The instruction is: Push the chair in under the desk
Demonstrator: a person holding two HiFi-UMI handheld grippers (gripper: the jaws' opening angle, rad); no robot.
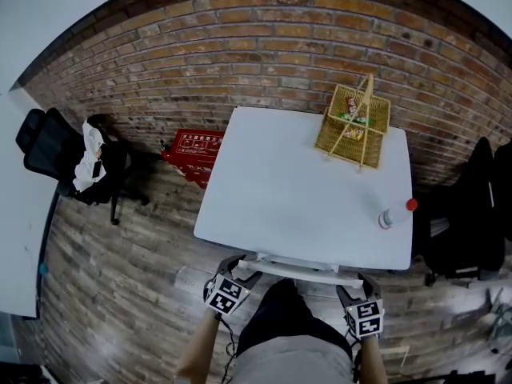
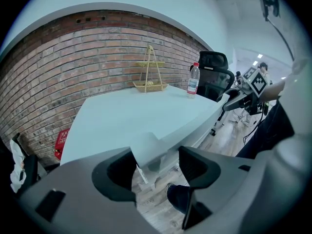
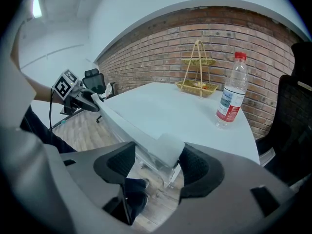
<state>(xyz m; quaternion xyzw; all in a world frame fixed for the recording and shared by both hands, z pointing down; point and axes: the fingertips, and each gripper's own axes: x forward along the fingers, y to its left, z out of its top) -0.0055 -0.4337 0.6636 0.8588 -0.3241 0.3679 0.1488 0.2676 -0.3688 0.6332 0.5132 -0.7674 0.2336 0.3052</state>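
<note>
Chair step hasn't started. Left gripper (image 2: 156, 165) and right gripper (image 3: 157, 165) are both open, each straddling a near corner of the surface (image 1: 296, 190). The nearest chair (image 1: 470, 214) stands beside its right edge. Next: pull back and reach for it.

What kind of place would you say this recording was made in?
Probably an office or studio workspace: a white desk stands against a bare brick wall, a black office chair sits beside it, and the floor is wood plank.
</note>
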